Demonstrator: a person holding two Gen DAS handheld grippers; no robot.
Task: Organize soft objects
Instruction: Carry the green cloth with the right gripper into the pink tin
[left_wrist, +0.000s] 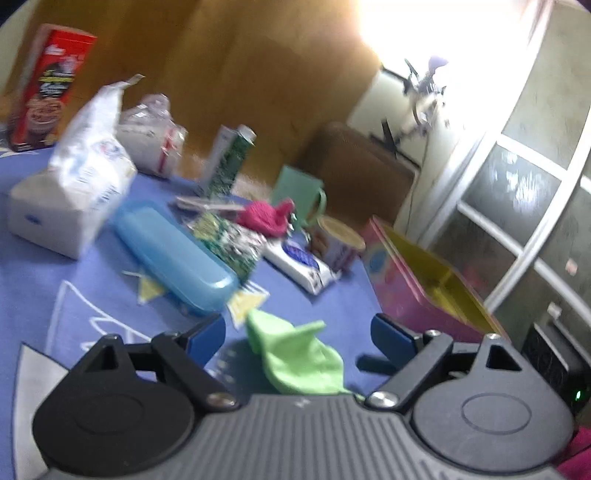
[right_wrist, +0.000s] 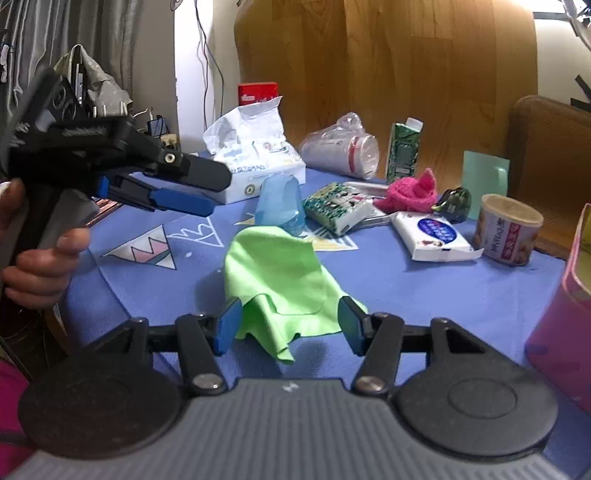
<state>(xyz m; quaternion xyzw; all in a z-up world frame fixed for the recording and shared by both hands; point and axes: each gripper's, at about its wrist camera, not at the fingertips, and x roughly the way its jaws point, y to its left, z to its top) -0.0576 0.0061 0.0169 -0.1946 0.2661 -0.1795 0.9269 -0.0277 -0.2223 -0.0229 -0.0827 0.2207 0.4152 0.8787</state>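
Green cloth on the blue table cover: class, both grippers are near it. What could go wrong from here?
1. The green cloth lies crumpled between the open right gripper; closing now might pinch only a loose fold, so it slips out.
2. The blue plastic case sits just behind the cloth; a forward push could knock it.
3. The left gripper hovers close above, so the two could collide.

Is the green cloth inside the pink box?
No, the green cloth lies crumpled on the blue tablecloth, well apart from the pink box at the table's edge.
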